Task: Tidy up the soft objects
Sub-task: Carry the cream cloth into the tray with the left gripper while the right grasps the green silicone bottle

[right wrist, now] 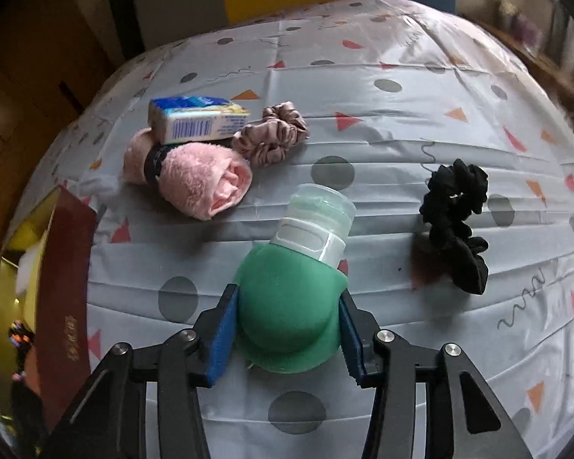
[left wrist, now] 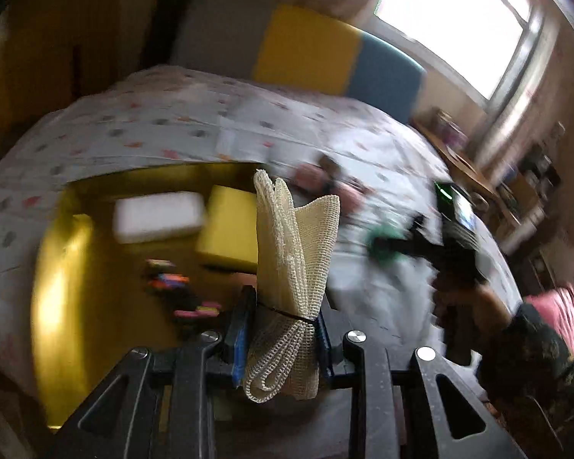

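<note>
My left gripper [left wrist: 281, 315] is shut on a cream mesh cloth [left wrist: 292, 237] bound with a black band, held above the right edge of a yellow box [left wrist: 80, 306]. The box holds a white sponge [left wrist: 158, 216], a yellow sponge [left wrist: 229, 227] and small colourful items [left wrist: 172, 287]. My right gripper [right wrist: 287, 321] is shut on a green silicone squeeze bottle [right wrist: 291, 306] with a clear cap, over the patterned bed cover [right wrist: 401, 114]. The right gripper with the bottle also shows, blurred, in the left wrist view [left wrist: 413, 237].
On the bed cover lie a rolled pink towel [right wrist: 199, 179], a tissue pack [right wrist: 195, 118], a pink scrunchie [right wrist: 275, 134] and a black scrunchie [right wrist: 459, 222]. The box's dark red lid [right wrist: 65, 298] stands at the left. A headboard [left wrist: 325, 53] and a window [left wrist: 459, 26] are behind.
</note>
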`<state>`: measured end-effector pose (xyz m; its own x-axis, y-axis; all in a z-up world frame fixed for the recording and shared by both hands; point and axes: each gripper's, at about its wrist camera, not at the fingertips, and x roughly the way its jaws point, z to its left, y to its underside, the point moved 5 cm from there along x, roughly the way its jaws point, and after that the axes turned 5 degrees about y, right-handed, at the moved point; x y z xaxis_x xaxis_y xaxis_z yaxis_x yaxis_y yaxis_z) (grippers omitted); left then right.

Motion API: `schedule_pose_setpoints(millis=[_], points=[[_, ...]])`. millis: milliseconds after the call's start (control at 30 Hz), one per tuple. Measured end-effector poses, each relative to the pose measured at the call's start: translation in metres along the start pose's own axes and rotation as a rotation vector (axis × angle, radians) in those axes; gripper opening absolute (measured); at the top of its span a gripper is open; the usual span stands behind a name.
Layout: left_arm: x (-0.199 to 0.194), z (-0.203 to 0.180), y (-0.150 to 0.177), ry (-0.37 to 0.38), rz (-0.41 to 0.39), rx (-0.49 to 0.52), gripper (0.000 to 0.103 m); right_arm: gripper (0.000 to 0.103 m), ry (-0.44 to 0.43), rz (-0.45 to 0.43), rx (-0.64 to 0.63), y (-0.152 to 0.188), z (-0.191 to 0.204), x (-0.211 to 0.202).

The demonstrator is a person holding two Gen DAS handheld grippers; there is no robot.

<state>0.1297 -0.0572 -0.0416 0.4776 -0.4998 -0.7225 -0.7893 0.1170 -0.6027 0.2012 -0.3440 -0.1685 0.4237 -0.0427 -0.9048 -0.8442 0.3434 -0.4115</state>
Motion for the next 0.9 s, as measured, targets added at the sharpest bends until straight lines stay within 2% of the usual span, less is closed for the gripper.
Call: schedule_pose_setpoints(millis=[67,200,367,500,567,667,733,867,900], points=[[-0.006,0.035,-0.005,-0.065,-0.015,-0.052,0.028,0.048,-0.016,0.002,0.015,0.0,-0.002,0.001],[-0.001,0.093,-0.014,-0.145,0.011,-0.149,0.028,0.048,-0.017,0.0,-0.006,0.001,-0.001,0.001],[0.02,0.135,-0.026,-0.181,0.043,-0.224,0.028,0.048,-0.018,-0.012,-0.03,0.002,-0.002,-0.001],[0.039,0.147,-0.031,-0.233,0.068,-0.225,0.029,0.048,-0.023,-0.02,-0.039,0.004,-0.002,-0.002],[0.048,0.151,-0.033,-0.235,0.085,-0.234,0.029,0.048,-0.024,-0.025,-0.042,0.004,-0.003,-0.002],[0.061,0.155,-0.039,-0.291,0.088,-0.212,0.032,0.048,-0.029,-0.028,-0.045,0.005,-0.003,-0.002],[0.068,0.16,-0.041,-0.31,0.103,-0.218,0.037,0.048,-0.03,-0.027,-0.046,0.004,-0.003,-0.002],[0.066,0.161,-0.043,-0.335,0.1,-0.205,0.057,0.049,-0.028,-0.026,-0.048,0.004,-0.003,-0.002],[0.062,0.159,-0.042,-0.339,0.092,-0.2,0.057,0.049,-0.028,-0.026,-0.049,0.004,-0.003,-0.002]])
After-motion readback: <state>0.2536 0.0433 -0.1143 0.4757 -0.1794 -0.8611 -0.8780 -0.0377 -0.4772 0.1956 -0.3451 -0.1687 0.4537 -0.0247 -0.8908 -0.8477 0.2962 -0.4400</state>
